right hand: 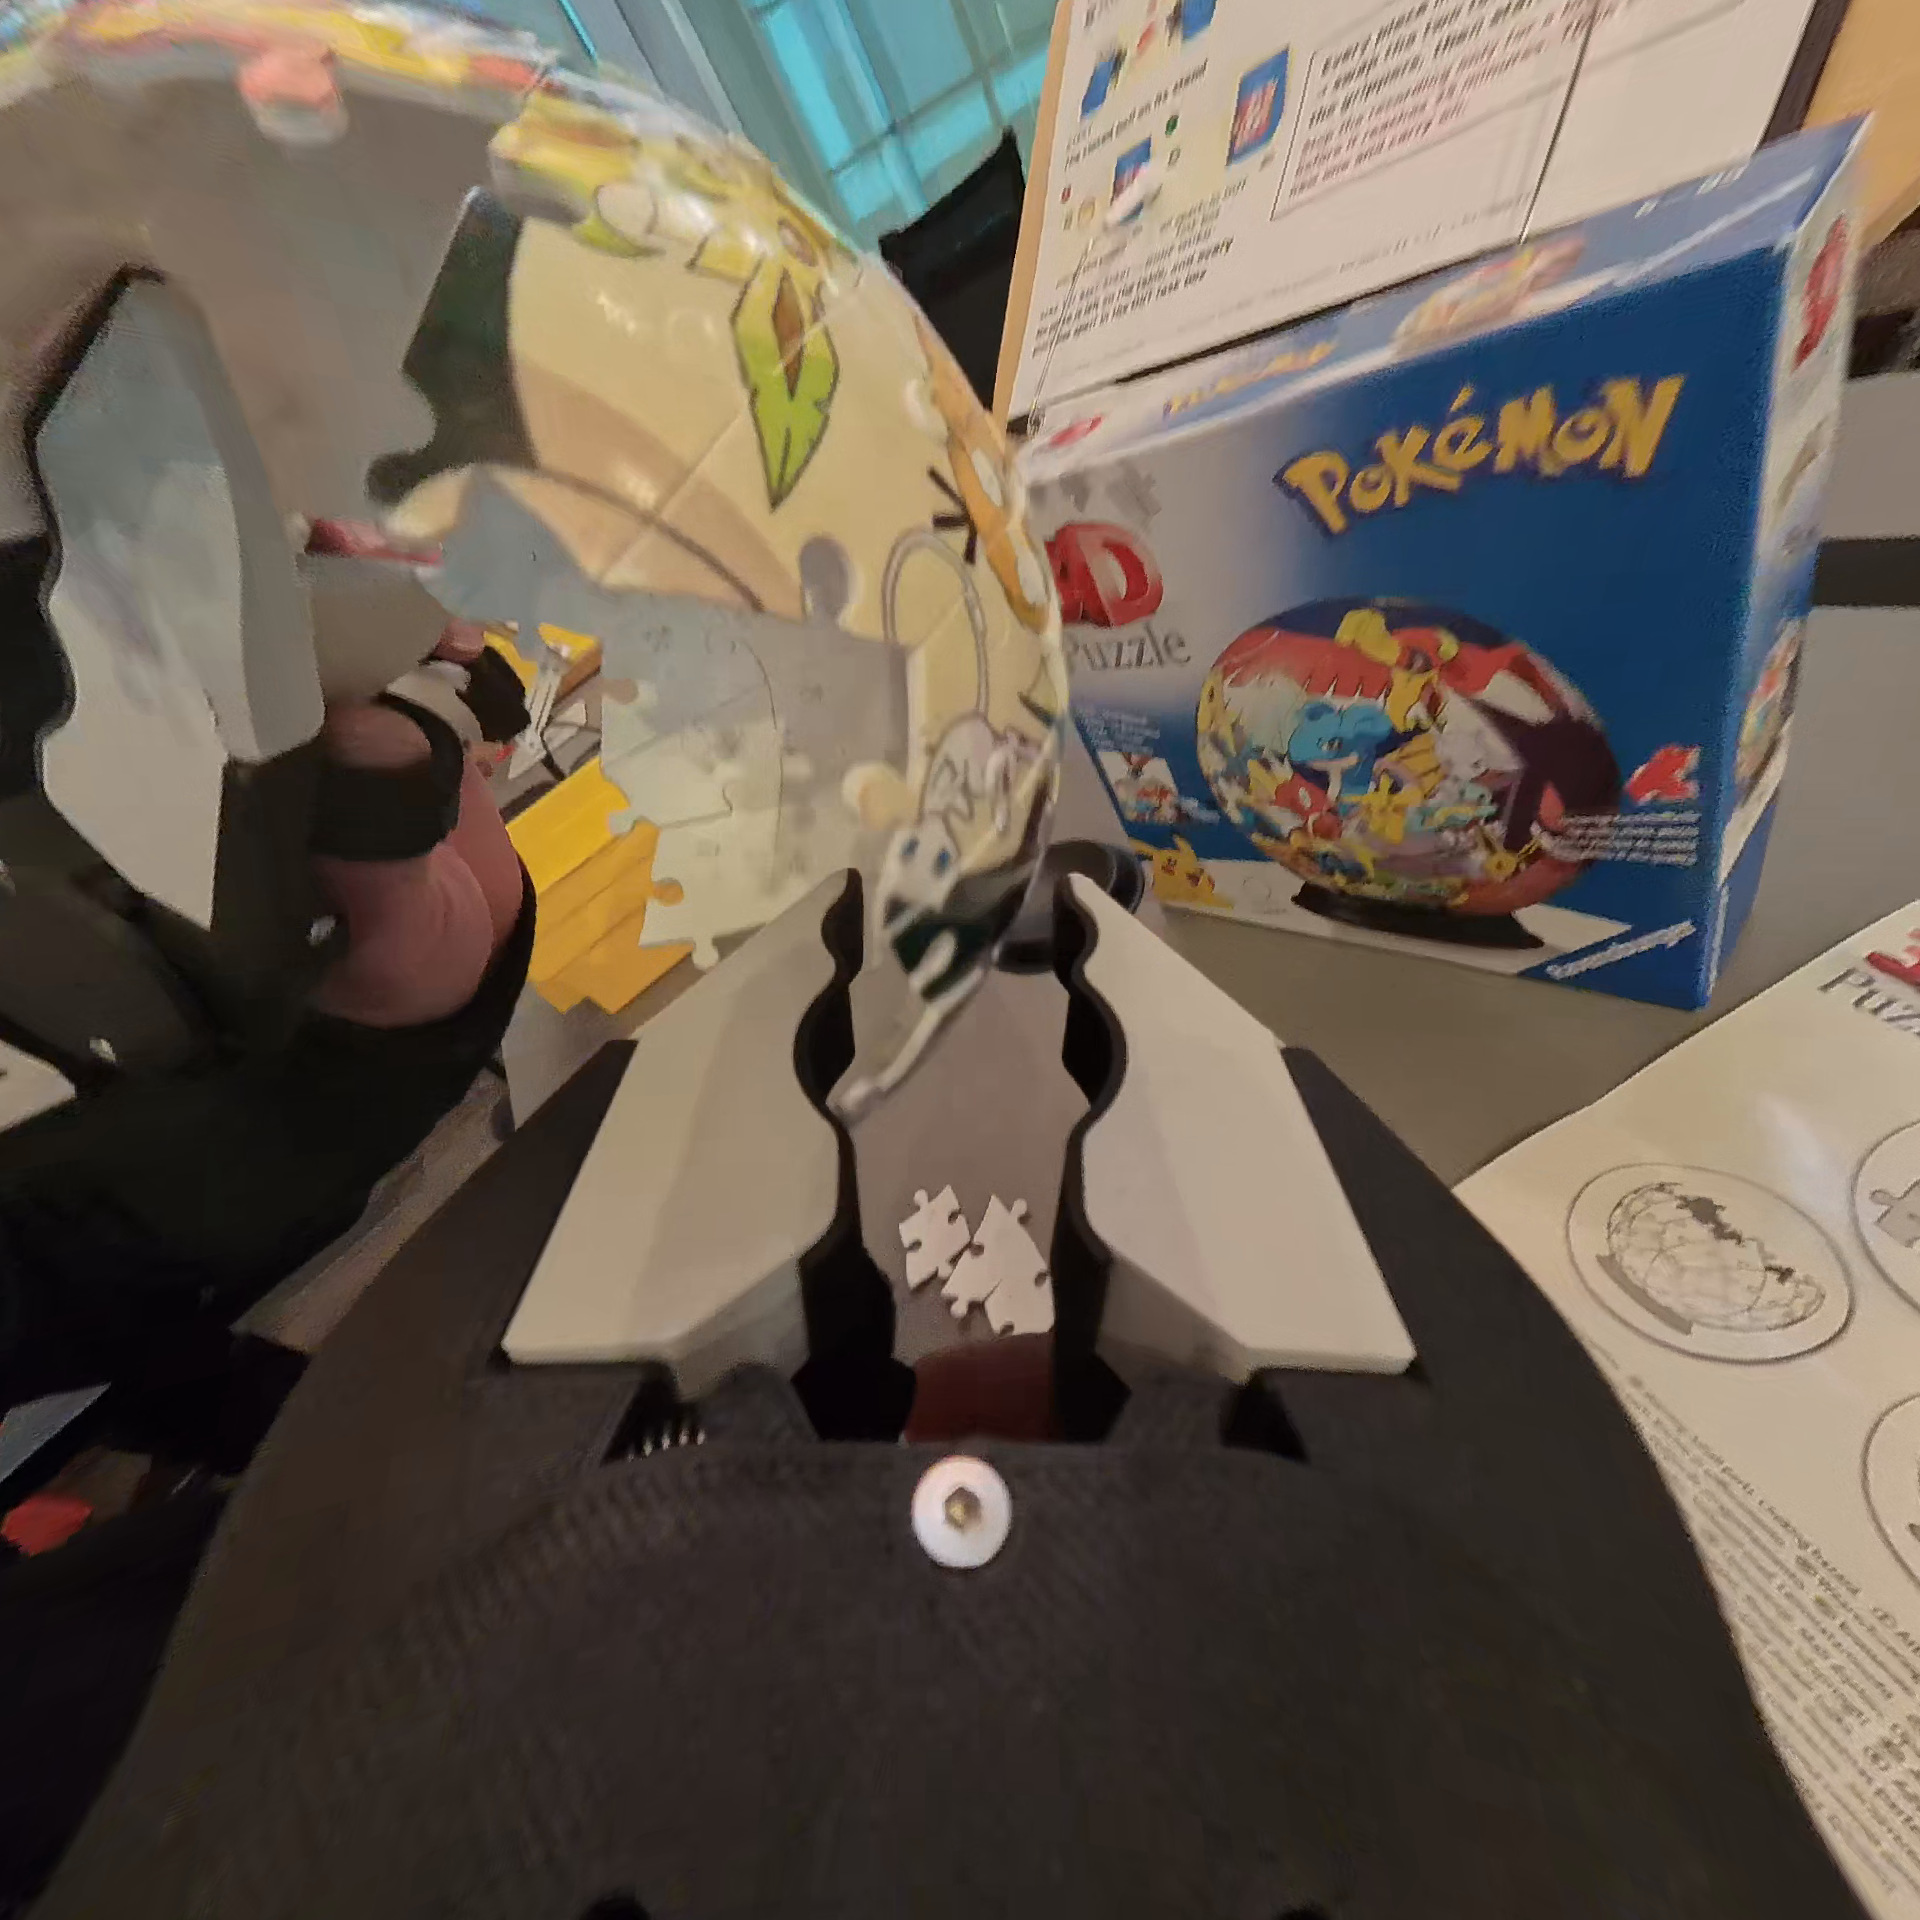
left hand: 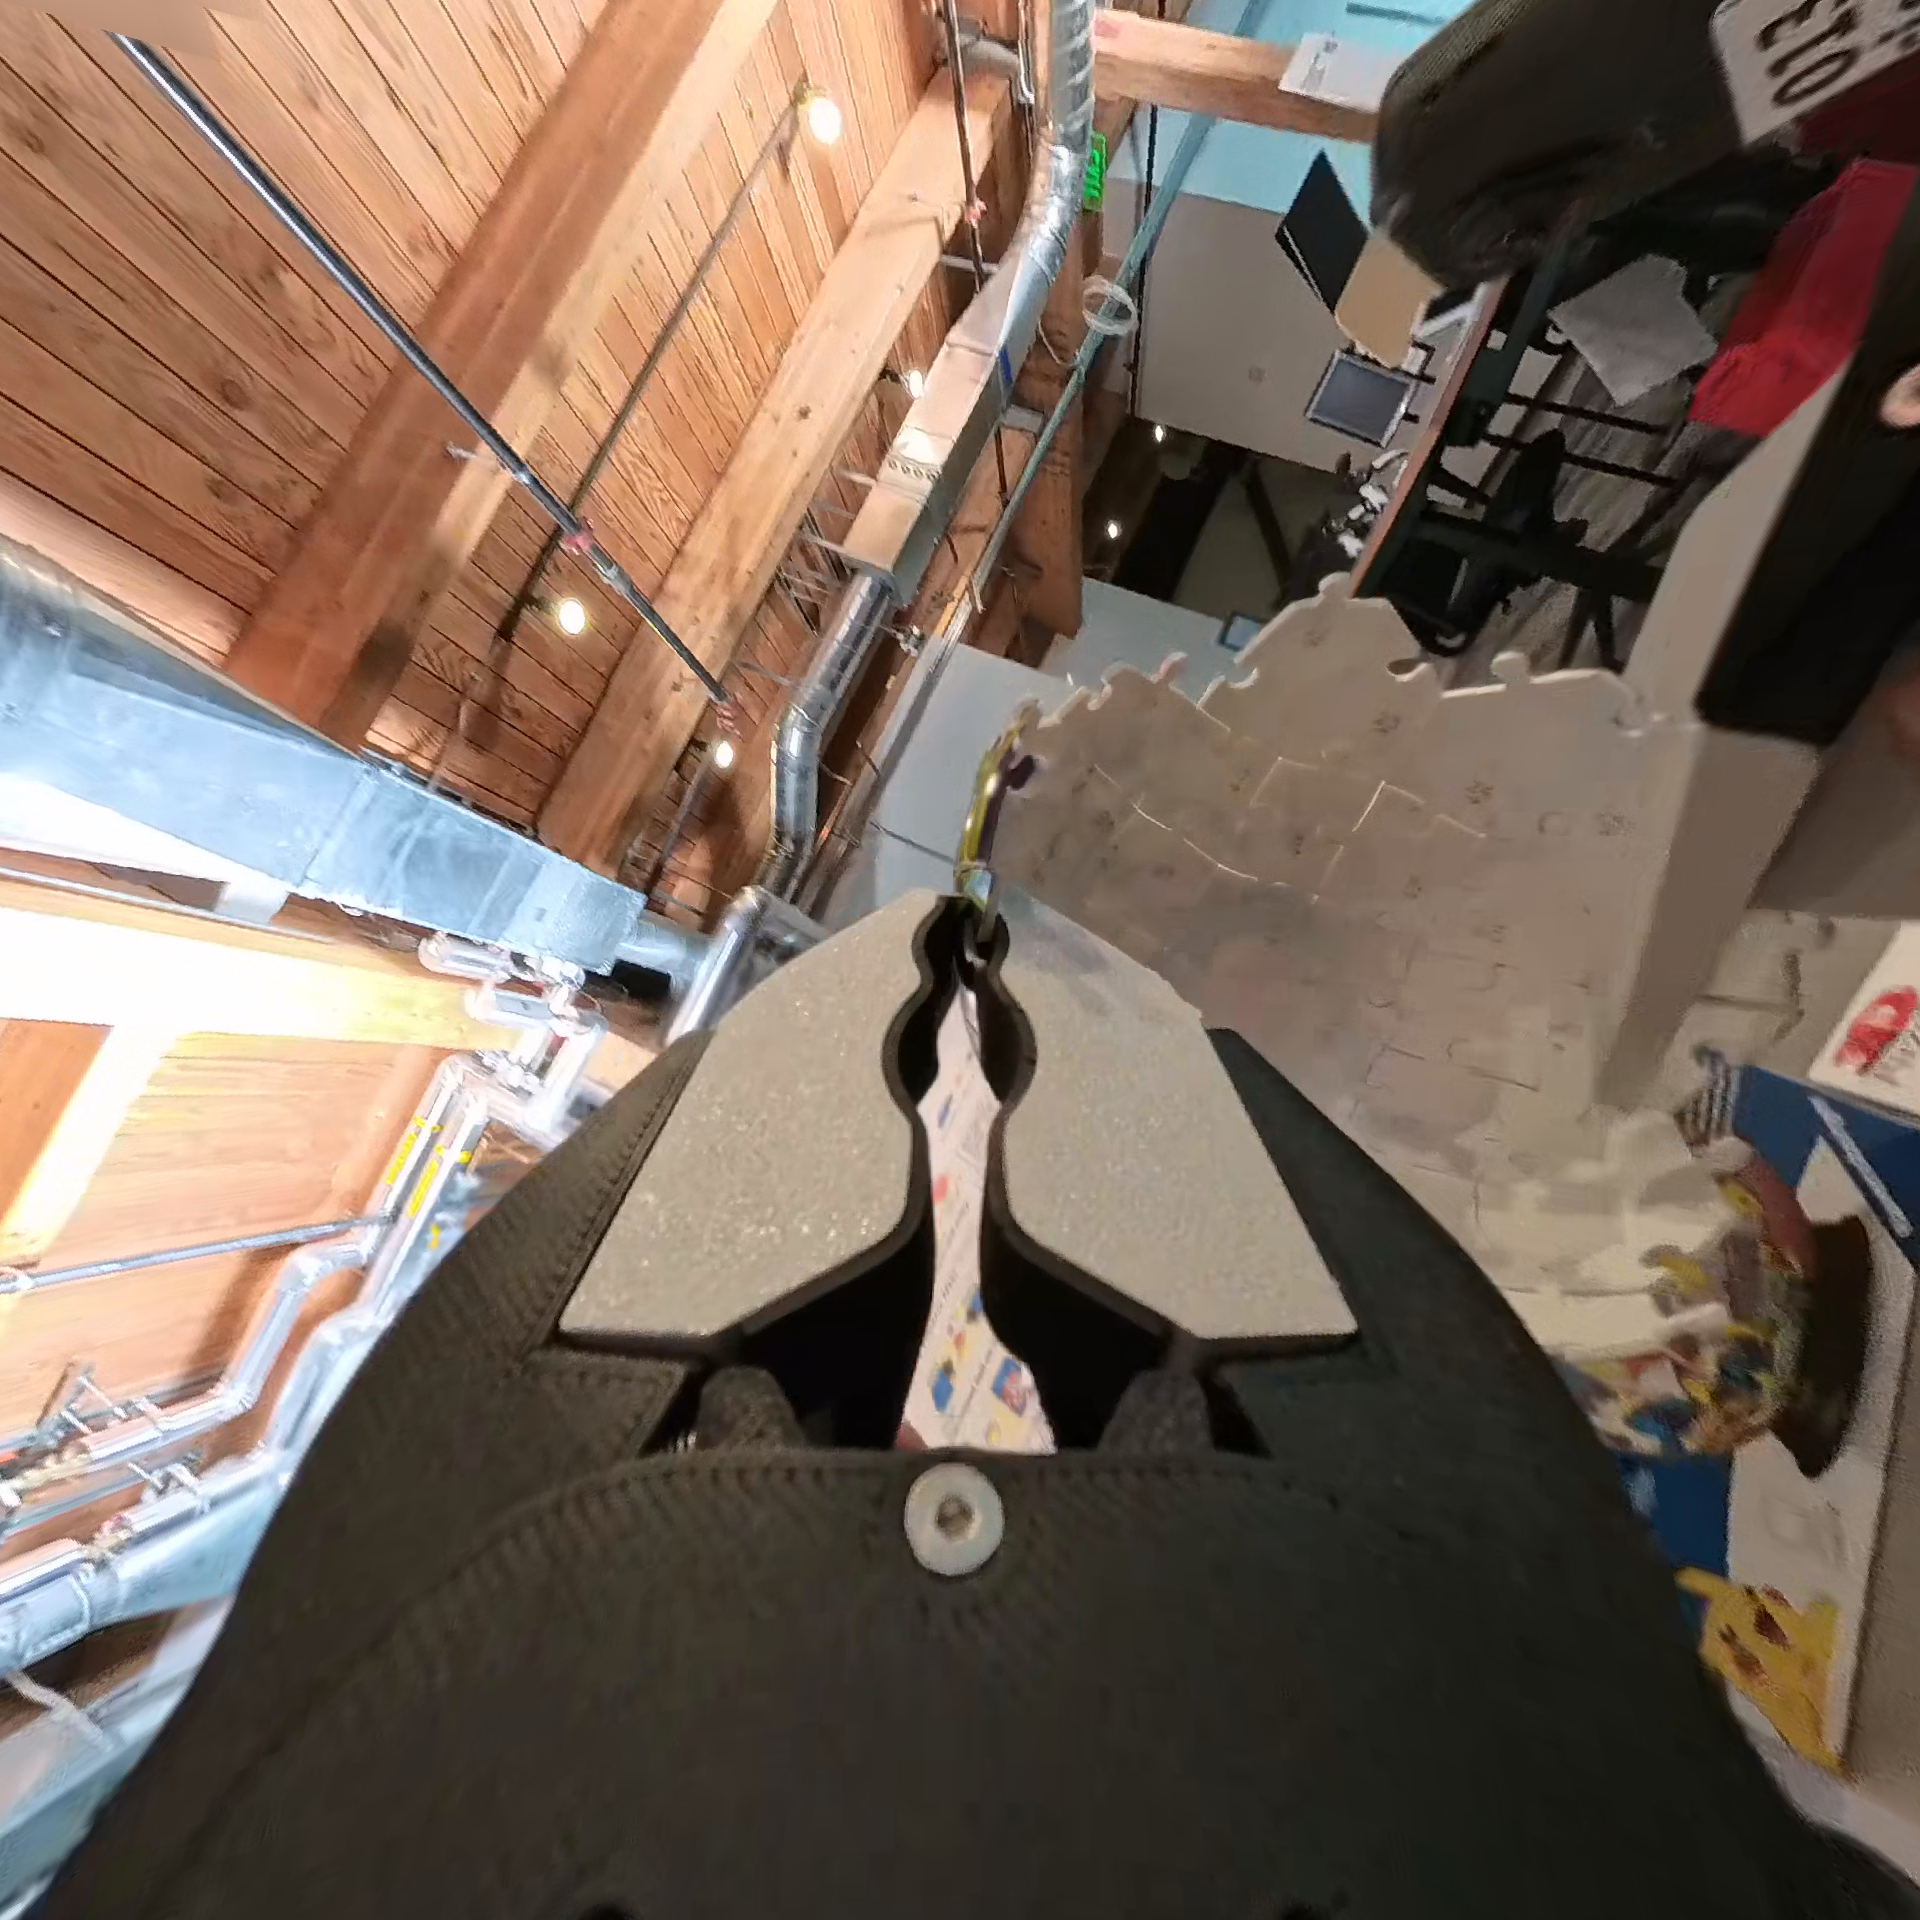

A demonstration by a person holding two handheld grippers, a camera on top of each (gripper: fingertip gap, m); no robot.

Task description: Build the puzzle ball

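Both grippers met on a half-built puzzle ball held up above the table.

The left gripper (left hand: 971, 914), with grainy grey pads on ribbed black plastic, had its wavy-edged fingers pinched nearly together on the thin rim of the puzzle ball (left hand: 1351, 883), a curved shell whose matte grey inner face showed interlocking tabbed seams. In the right wrist view the shell's glossy printed outside (right hand: 727, 436), cream with green and yellow cartoon shapes, bulged at upper left. The right gripper (right hand: 961, 914) stood partly open, smooth pale fingers either side of the shell's lower edge; whether they gripped it I cannot tell. Two loose white pieces (right hand: 977, 1257) lay on the grey table (right hand: 1403, 1029) just beneath. A blue cardboard puzzle box (right hand: 1455, 623) stood far right, a folded instruction sheet (right hand: 1714, 1299) near right.
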